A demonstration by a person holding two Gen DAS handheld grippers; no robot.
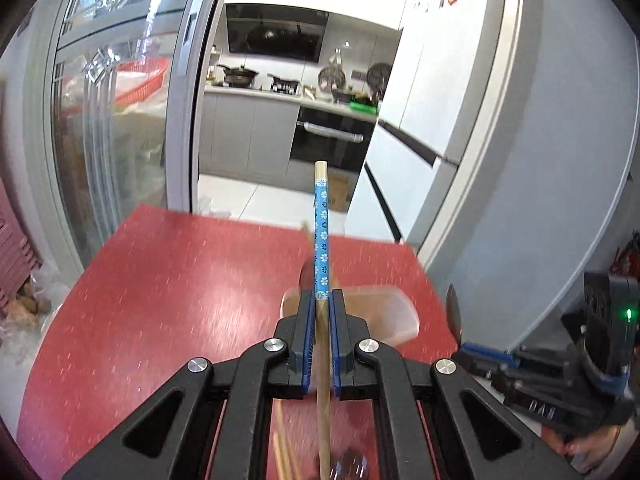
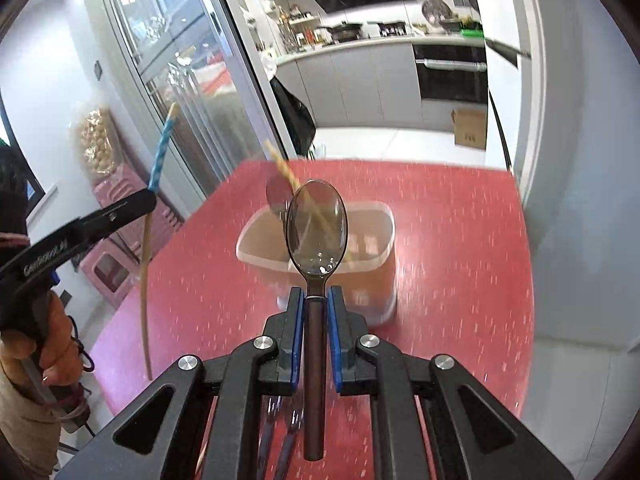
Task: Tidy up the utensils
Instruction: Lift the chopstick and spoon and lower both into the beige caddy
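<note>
Two grippers loaded: left gripper [image 1: 321,300] clamped on chopstick [image 1: 321,232], right gripper [image 2: 317,298] clamped on spoon [image 2: 316,226]. Both long axes run straight out past fingertips. Tub [image 2: 372,208] lies ahead, below right fingers, nearer right.

Black tongs [image 1: 321,300], blue pads [image 1: 307,332]
</note>
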